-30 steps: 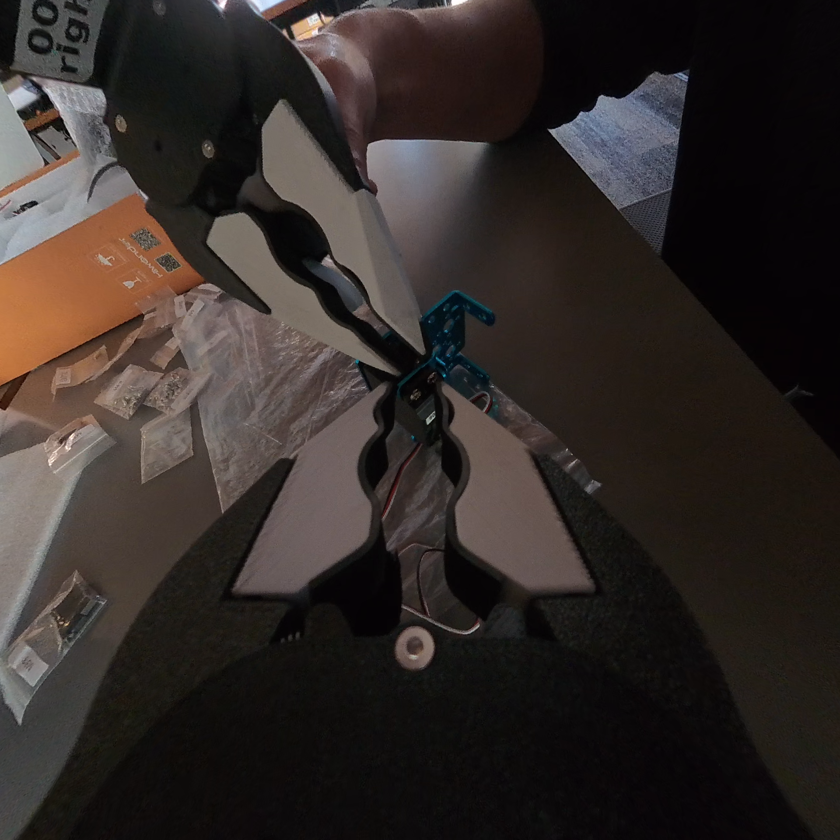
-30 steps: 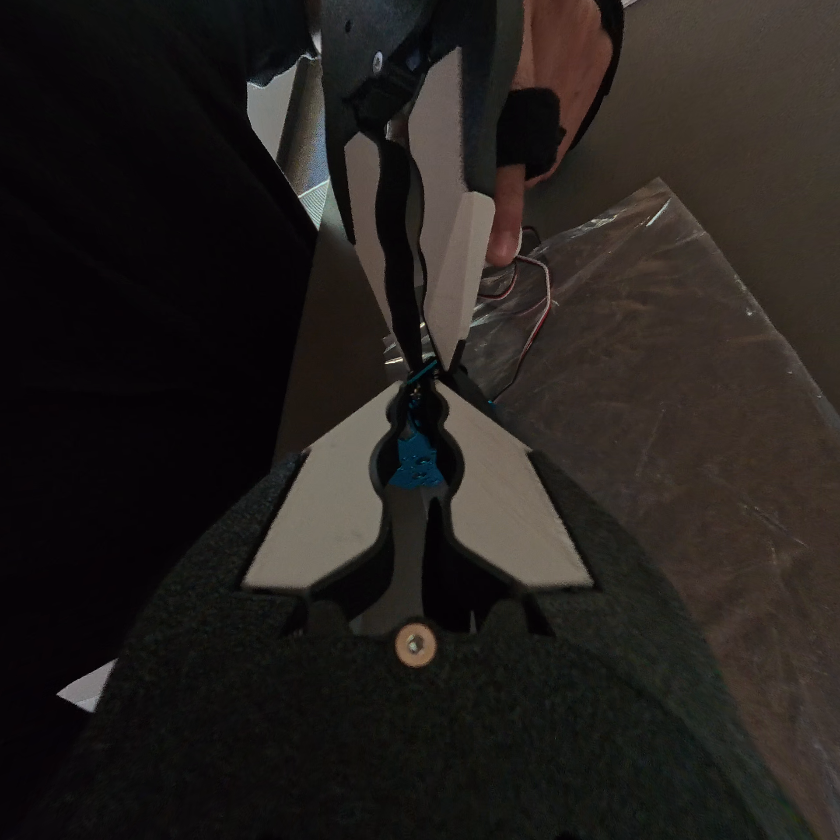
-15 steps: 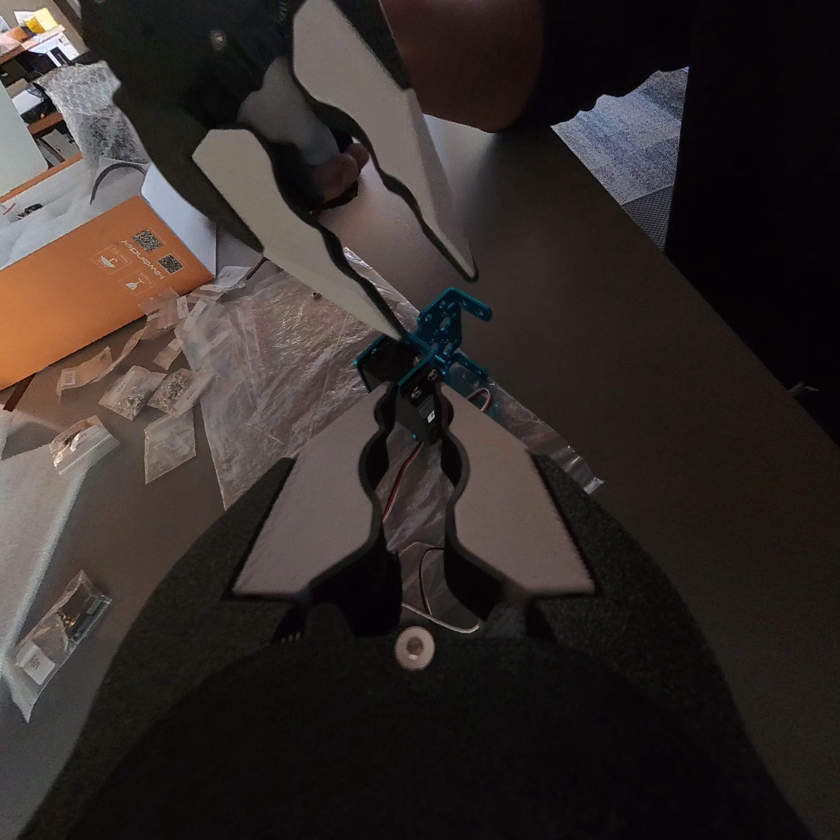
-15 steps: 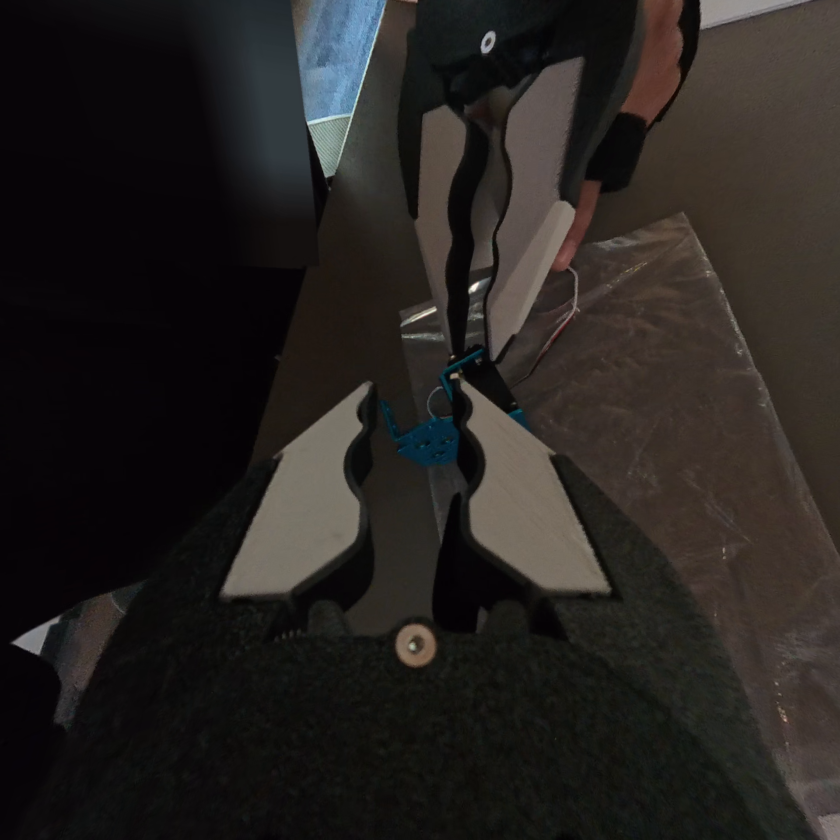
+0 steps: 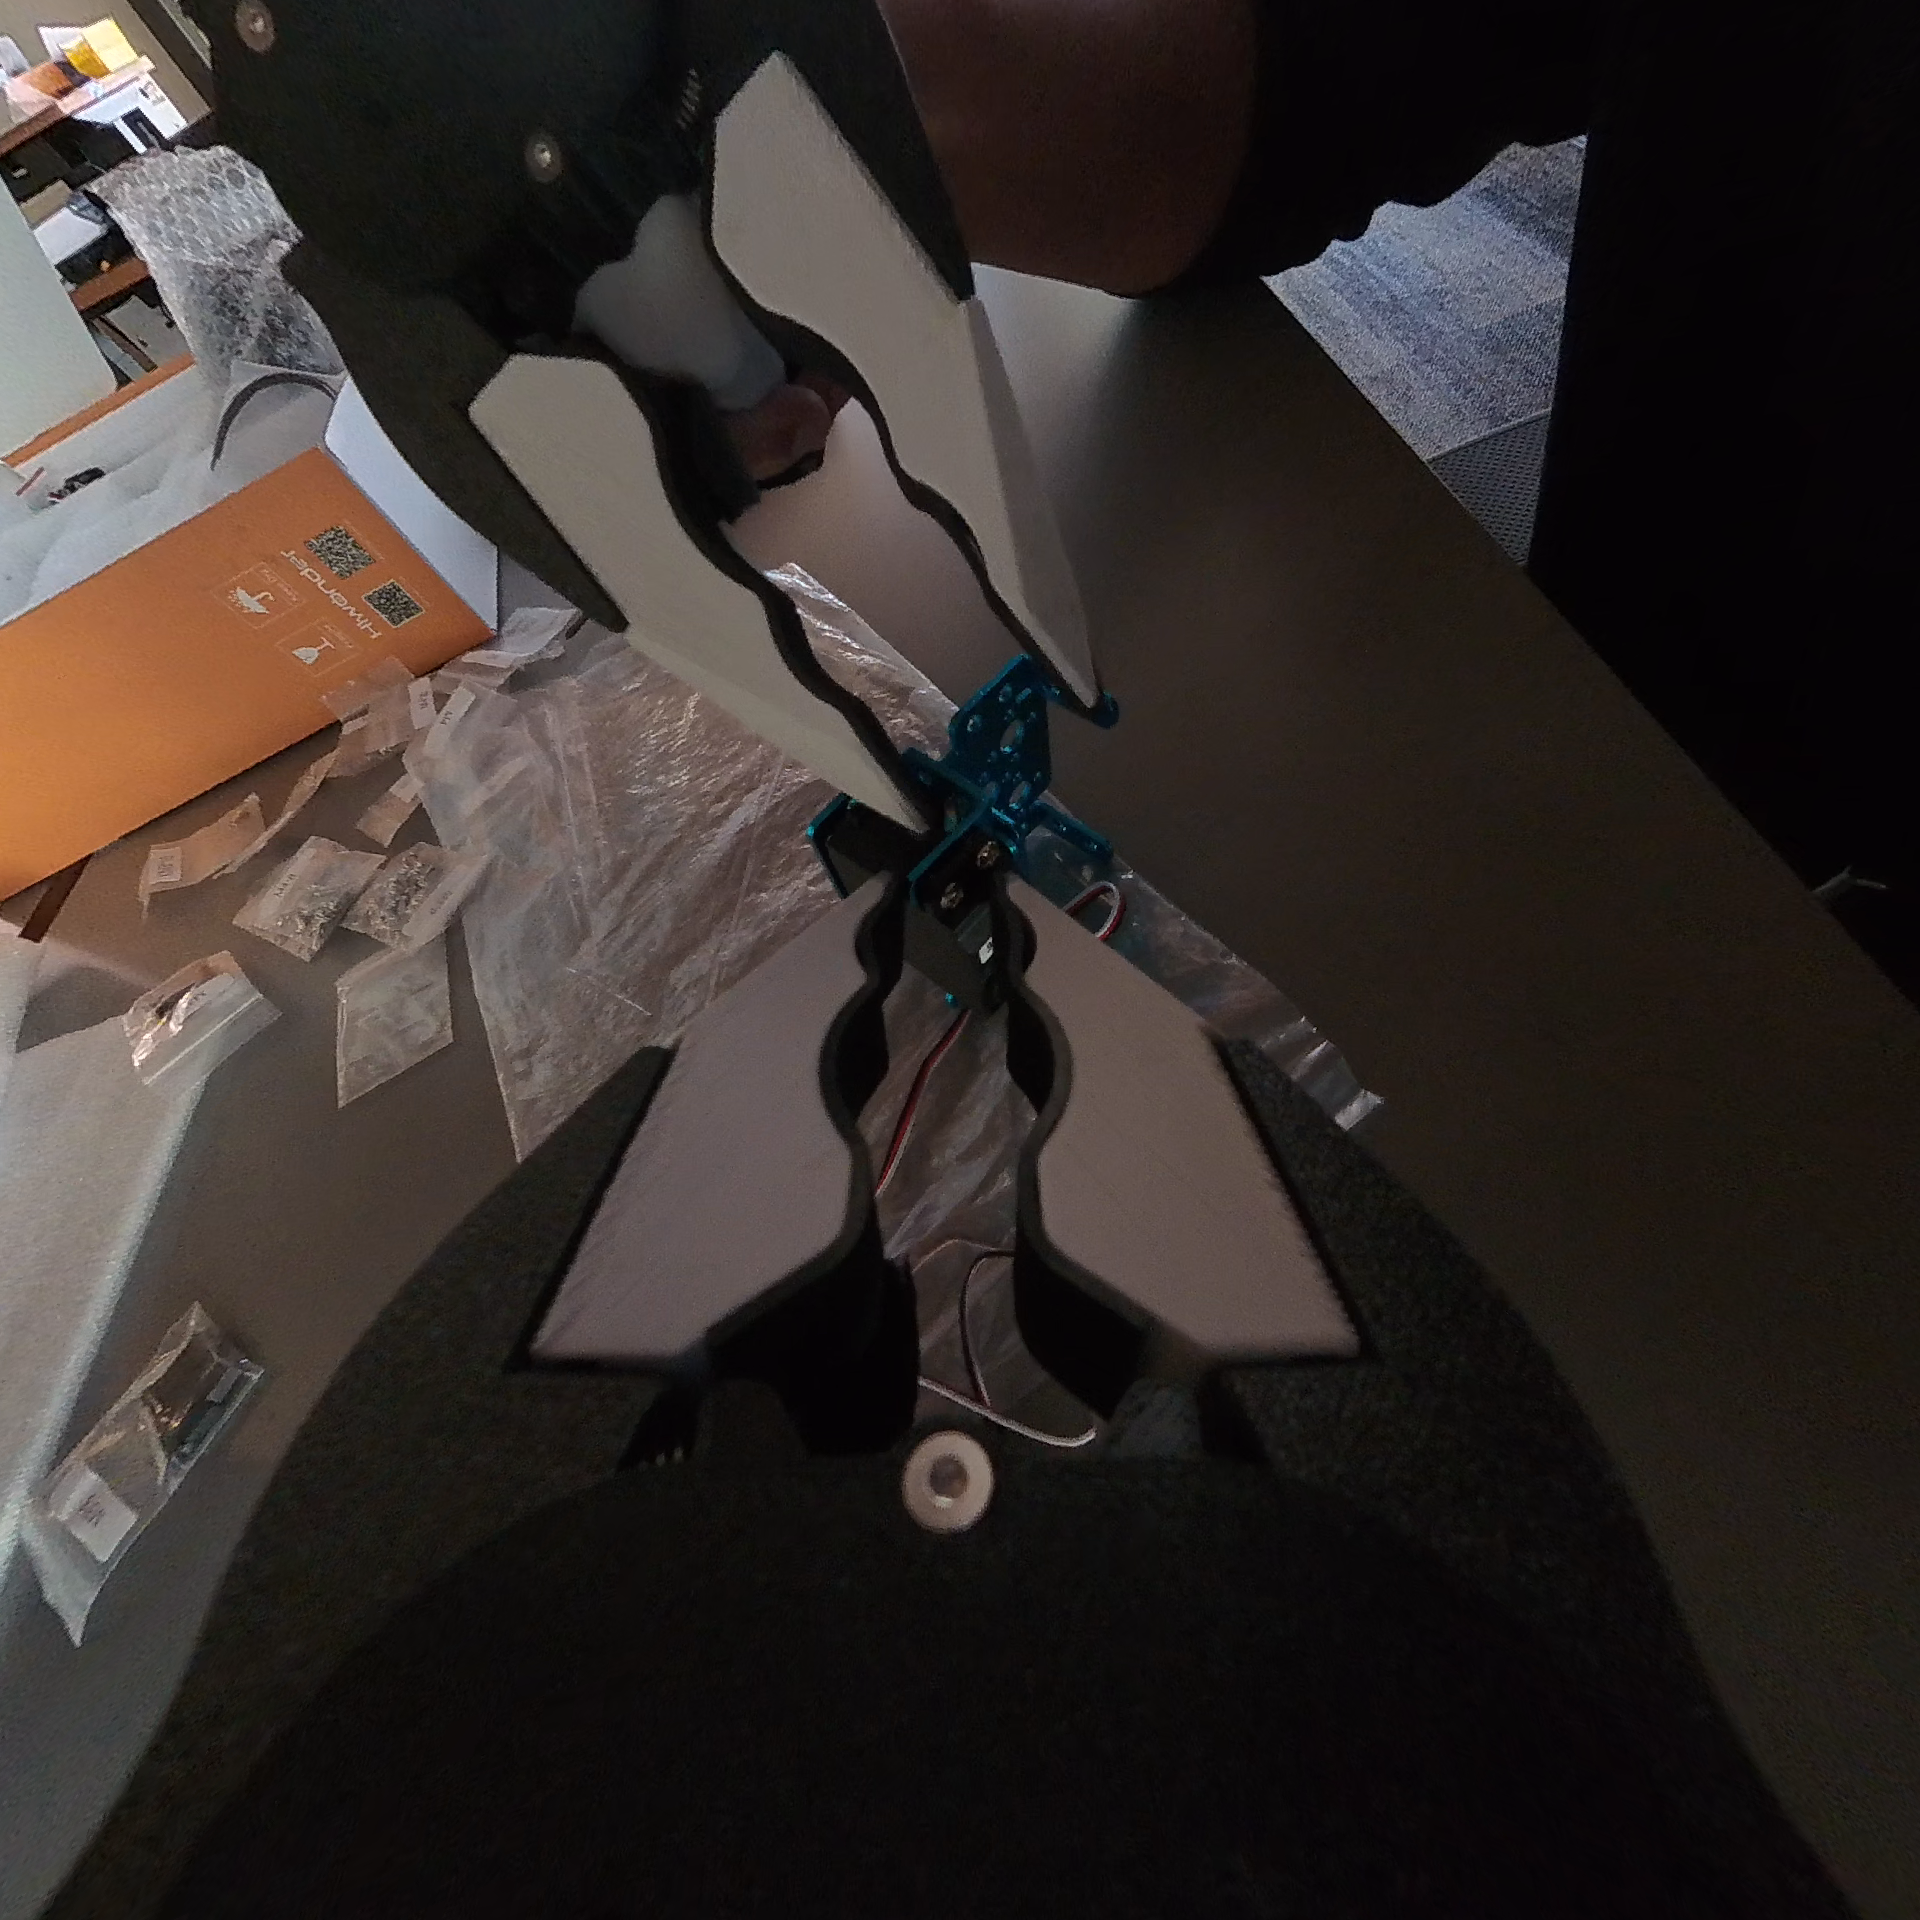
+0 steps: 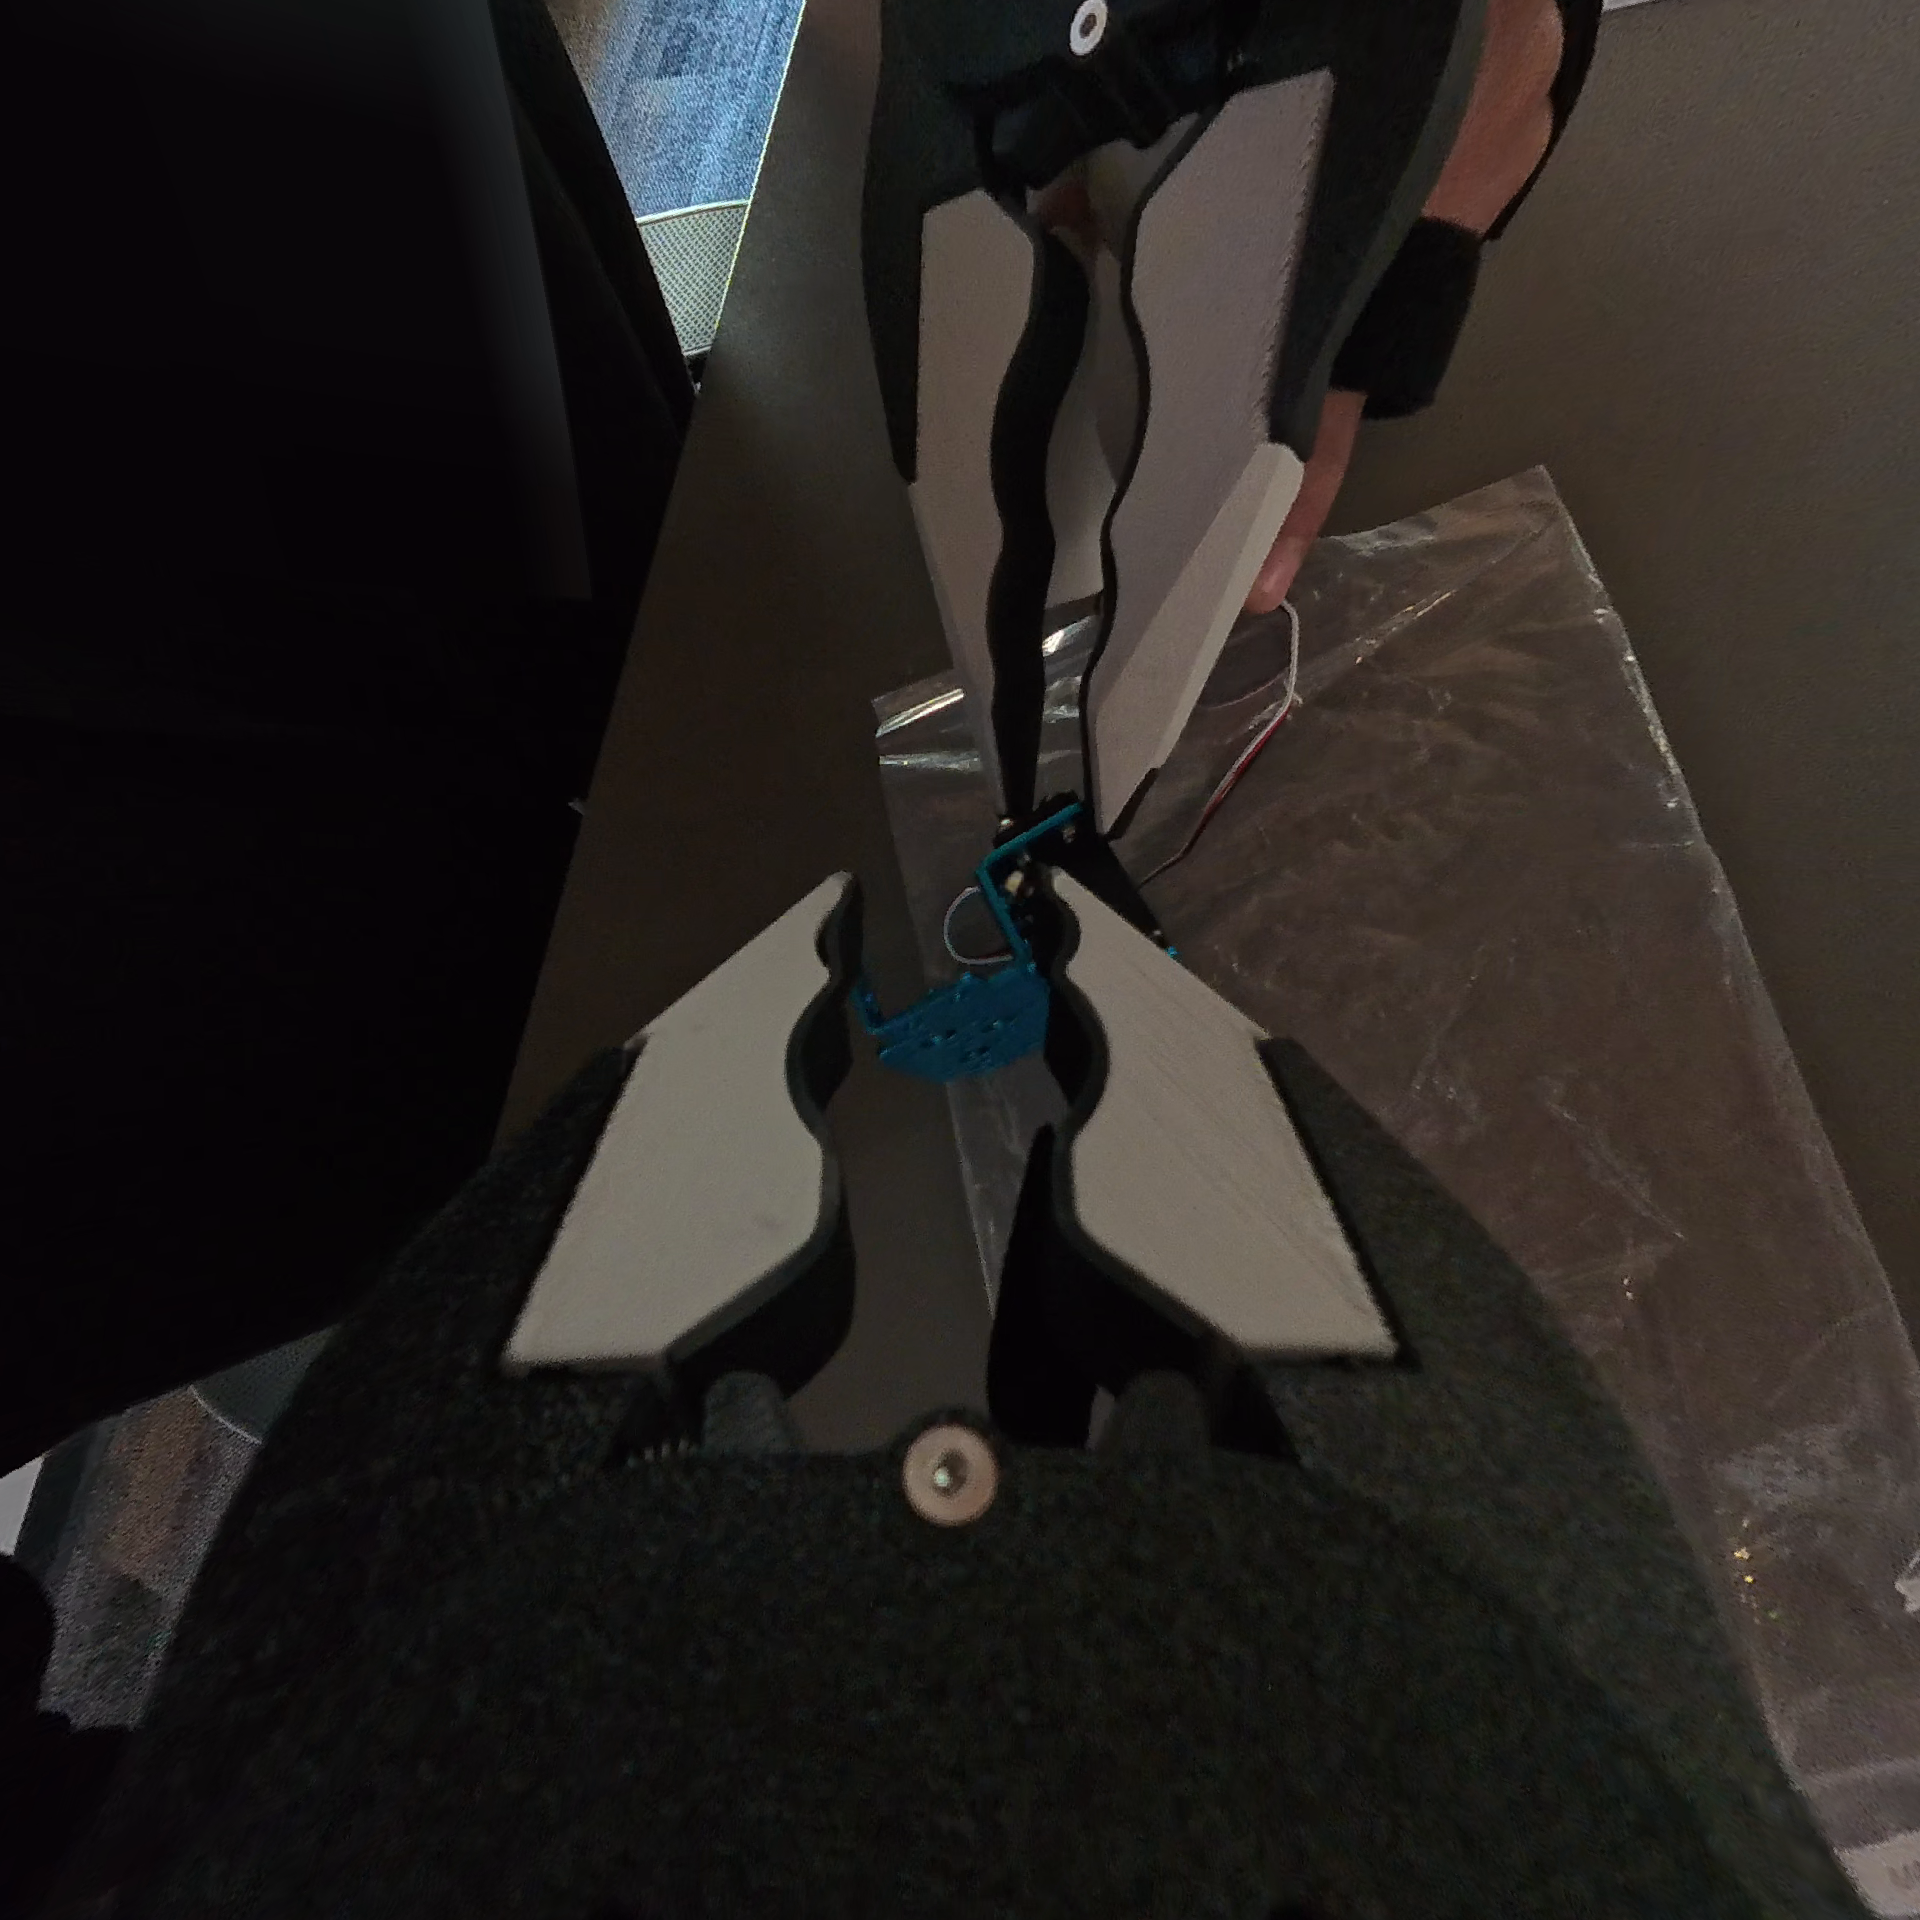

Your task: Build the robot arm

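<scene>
Blue metal bracket assembly (image 5: 992,769) hangs over the desk's (image 5: 1403,831) near edge, its black servo (image 5: 956,940) clamped in the left gripper (image 5: 940,904); the right gripper's (image 6: 951,935) jaws stand apart, straddling the bracket's upper plate.

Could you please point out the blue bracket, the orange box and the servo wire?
Blue bracket (image 5: 1000,740), left wrist view, perforated plate.
Orange box (image 5: 156,717), left wrist view, side face.
Servo wire (image 5: 940,1075), left wrist view, red-and-white run.

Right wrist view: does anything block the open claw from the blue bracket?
Nothing visible does. The blue bracket sits between the jaws of the open right claw; the left claw grips the attached black servo beyond it.
</scene>
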Demonstrator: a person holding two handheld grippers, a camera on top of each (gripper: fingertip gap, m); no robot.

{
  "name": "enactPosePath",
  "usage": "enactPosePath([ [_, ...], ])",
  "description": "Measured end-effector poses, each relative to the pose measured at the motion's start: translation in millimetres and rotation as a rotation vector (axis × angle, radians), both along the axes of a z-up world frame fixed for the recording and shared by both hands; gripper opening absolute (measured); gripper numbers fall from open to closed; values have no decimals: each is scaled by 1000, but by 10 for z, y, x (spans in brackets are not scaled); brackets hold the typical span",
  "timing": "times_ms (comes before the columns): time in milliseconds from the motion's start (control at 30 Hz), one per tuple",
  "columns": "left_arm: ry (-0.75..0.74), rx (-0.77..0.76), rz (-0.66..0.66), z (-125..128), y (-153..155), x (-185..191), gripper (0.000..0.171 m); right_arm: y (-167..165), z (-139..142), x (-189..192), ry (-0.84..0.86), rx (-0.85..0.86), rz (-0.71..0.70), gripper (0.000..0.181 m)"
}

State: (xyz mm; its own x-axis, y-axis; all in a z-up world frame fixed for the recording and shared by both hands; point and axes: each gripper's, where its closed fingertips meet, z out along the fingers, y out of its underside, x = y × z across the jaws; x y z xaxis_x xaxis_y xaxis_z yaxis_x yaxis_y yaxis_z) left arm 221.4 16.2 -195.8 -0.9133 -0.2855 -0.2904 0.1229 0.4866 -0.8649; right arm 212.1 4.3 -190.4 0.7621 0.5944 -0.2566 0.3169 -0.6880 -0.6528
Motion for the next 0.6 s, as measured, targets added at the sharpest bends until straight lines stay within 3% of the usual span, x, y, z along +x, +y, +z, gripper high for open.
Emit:
enactPosePath([
  [600, -19, 17, 9, 0, -7, 9, 15, 50, -25, 49, -32, 14, -29, 18],
])
